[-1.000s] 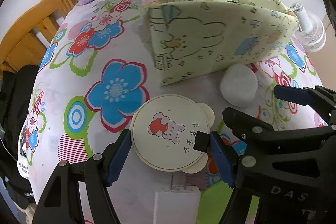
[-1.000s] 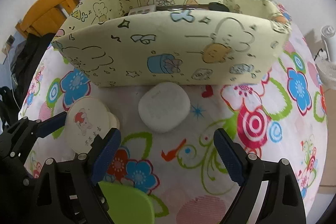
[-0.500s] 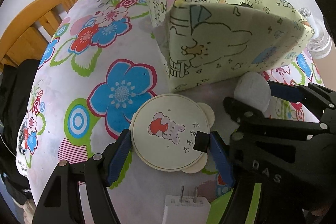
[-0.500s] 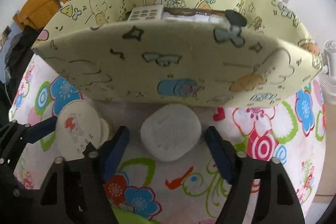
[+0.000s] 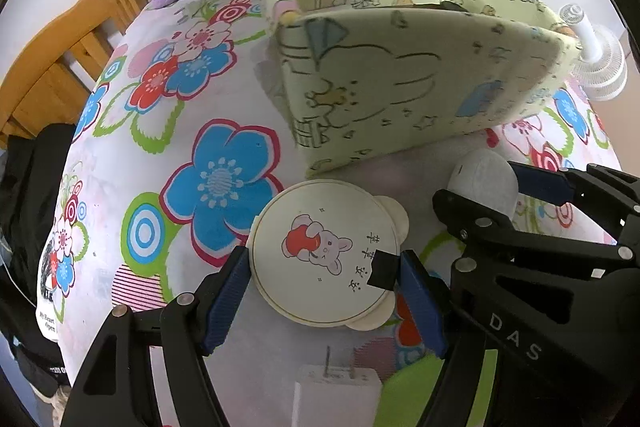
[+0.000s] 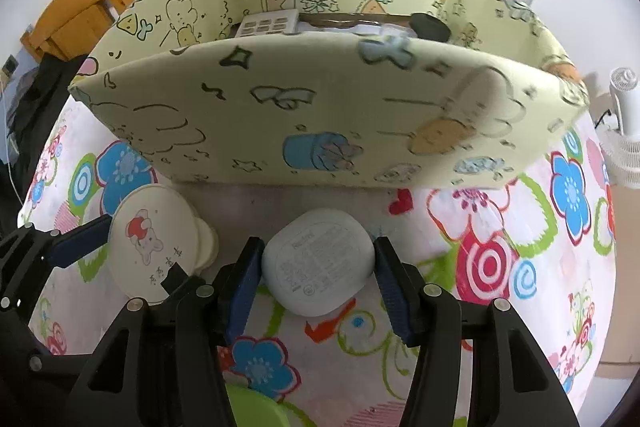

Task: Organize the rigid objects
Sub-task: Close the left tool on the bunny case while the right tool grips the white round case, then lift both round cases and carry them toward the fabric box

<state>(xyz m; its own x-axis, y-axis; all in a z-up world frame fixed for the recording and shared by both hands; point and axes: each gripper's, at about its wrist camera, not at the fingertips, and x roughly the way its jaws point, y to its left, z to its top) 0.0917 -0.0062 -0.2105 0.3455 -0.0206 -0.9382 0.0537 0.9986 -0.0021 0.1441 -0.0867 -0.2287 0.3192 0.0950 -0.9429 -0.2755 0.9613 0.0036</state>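
Low in both frames, before the yellow box [image 6: 320, 115], the left claw [image 5: 324, 291] pinches the stiff, light round mirror [image 5: 324, 251] by its rim while the right claw [image 6: 316, 267] grips the smooth, likely slippery white case [image 6: 318, 263] across its sides.

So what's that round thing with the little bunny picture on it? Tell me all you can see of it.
The round disc is cream-coloured, flat and rigid-looking, with a thin darker line round its edge. Its face shows a pink bunny hugging something red, plus a few dark characters. Two small ear-like tabs of the same cream stick out on its right side. It sits level just above the flowered tablecloth, in front of the yellow fabric box. The left gripper clamps it, one blue pad on each side.
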